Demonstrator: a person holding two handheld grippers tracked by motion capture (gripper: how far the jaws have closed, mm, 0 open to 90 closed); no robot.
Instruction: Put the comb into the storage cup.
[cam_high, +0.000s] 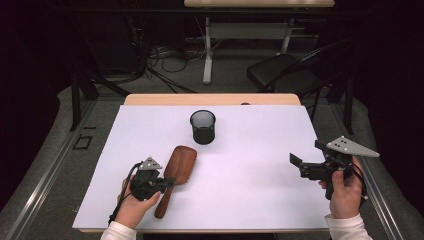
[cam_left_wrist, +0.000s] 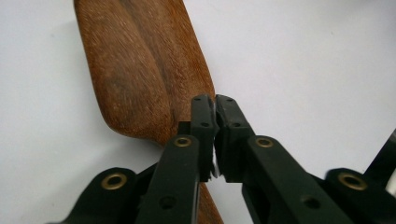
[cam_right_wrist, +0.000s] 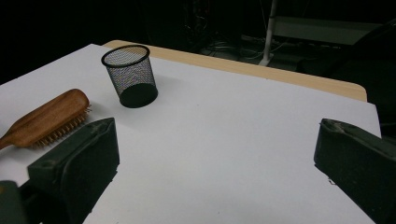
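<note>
Bare white sheet (cam_high: 260, 170) across the right half, mesh cup (cam_high: 203, 127) upright centre-back, hairbrush (cam_high: 175, 175) lying front-left

Both tongs are built of matte black links, fastened by brass-ringed pivots and small dark screws. A grey three-cornered plate is carried on each, with a black cable trailing. White sleeves are worn.

Left hand-held gripper (cam_high: 167, 183): held low near the person's side of the worktop, jaws pointing right, all but closed. Right hand-held gripper (cam_high: 298, 161): raised in the right hand (cam_high: 345, 192), jaws wide apart, pointing left.
</note>
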